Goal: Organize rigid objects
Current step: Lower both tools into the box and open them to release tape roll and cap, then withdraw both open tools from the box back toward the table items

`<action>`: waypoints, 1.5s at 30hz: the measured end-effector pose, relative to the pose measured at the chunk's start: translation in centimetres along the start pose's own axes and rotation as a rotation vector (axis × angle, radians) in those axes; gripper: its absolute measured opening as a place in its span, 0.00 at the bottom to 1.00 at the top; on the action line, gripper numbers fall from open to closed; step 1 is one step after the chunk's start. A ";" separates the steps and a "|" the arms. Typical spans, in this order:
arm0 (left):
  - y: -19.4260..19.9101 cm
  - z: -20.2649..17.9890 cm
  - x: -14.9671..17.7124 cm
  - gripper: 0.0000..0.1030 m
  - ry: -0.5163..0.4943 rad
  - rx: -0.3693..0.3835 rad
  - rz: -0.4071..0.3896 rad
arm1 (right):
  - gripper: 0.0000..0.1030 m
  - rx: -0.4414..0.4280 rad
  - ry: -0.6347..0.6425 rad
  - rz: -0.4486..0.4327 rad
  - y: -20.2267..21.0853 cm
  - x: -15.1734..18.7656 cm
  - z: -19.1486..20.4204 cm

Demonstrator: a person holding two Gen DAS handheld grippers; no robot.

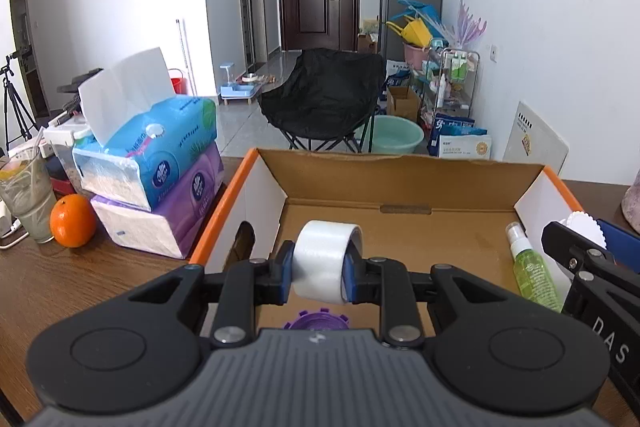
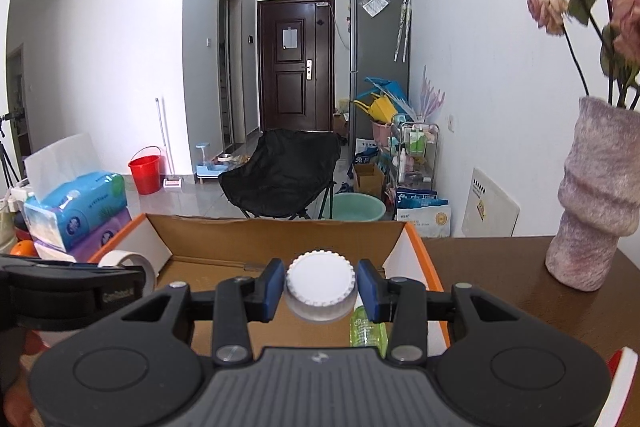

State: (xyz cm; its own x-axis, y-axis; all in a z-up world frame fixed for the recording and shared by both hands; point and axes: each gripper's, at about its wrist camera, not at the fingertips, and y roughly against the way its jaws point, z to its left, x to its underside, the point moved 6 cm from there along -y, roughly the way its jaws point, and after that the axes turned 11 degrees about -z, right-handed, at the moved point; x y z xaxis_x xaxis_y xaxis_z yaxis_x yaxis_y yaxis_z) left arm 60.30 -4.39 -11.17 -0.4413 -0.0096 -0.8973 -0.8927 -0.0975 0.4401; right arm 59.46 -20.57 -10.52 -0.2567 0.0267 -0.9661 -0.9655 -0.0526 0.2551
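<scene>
We see a white tape roll (image 1: 326, 261) and white-capped jar (image 2: 320, 291) above the cardboard box (image 1: 400, 167); green spray bottle (image 1: 534, 271) lies along its right wall.

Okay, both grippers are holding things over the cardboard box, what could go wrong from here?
1. The left gripper pinches the white roll of tape only by its flat sides; released from here, it might roll or land on the purple toothed piece below.
2. The right gripper holds the white ridged-lid jar directly above the green spray bottle; dropped, it could strike the bottle.
3. Both grippers crowd the orange-edged cardboard box and could bump each other.
</scene>
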 end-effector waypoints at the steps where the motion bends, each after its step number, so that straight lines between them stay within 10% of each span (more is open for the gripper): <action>1: -0.1 0.0 0.1 0.24 -0.002 -0.002 0.003 | 0.38 0.001 -0.006 0.008 -0.3 0.2 -0.2; 19: -2.2 0.3 2.0 0.25 -0.034 -0.038 0.093 | 0.38 -0.002 0.004 0.098 -2.0 2.4 -0.1; 24: -2.1 0.9 1.9 0.61 -0.046 -0.071 0.087 | 0.84 0.046 0.003 0.102 -2.3 2.2 -0.8; 29: -1.6 1.4 1.5 0.97 -0.038 -0.089 0.052 | 0.99 0.065 -0.022 0.097 -2.2 2.0 -1.6; 45: -1.2 1.0 1.4 1.00 -0.040 -0.091 0.048 | 1.00 0.076 -0.016 0.095 -1.7 1.8 -1.6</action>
State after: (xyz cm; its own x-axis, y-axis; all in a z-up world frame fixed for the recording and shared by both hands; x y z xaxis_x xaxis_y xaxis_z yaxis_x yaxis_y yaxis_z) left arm 60.65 -3.30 -12.93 -0.4886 0.0233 -0.8722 -0.8591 -0.1876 0.4762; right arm 60.68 -22.08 -12.77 -0.3473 0.0411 -0.9369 -0.9372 0.0197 0.3483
